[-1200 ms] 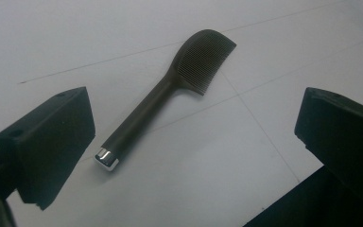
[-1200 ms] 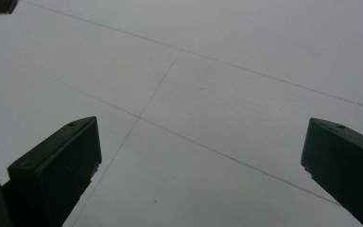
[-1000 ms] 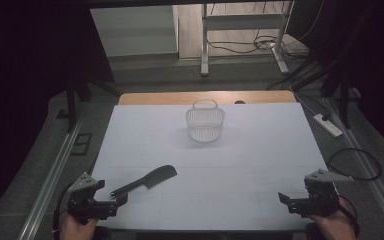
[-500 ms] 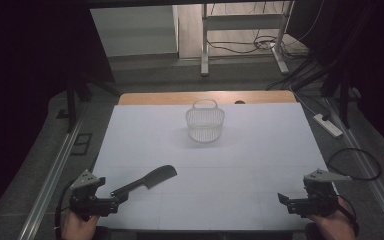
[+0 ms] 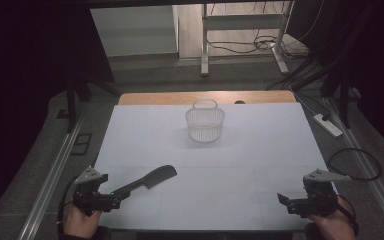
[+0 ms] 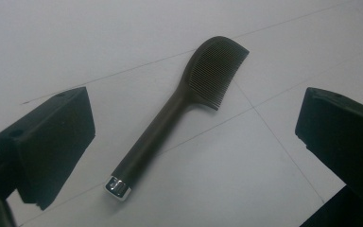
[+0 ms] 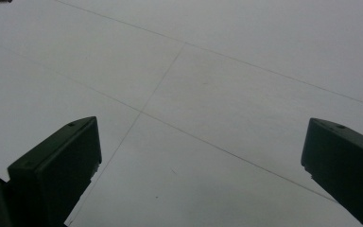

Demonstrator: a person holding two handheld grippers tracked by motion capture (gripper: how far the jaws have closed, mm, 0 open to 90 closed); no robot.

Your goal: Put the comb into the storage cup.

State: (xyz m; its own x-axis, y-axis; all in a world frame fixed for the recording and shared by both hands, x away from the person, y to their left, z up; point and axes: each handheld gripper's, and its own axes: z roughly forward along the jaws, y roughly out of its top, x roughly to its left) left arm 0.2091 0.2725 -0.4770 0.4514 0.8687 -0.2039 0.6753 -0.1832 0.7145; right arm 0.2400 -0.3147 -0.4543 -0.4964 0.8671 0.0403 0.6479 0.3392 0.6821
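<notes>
The left gripper (image 5: 114,200) and right gripper (image 5: 286,199) sit low at the near edge of the desk (image 5: 260,150), one by each near corner, with a broad bare stretch of white top between them. A white basket (image 5: 205,124) stands near the far edge, and it looks empty. The black comb (image 6: 179,106) lies flat just ahead of the left gripper, its metal-capped handle end toward the jaws and its toothed head angled away toward the basket. Both pairs of jaws stand wide apart, holding nothing.
</notes>
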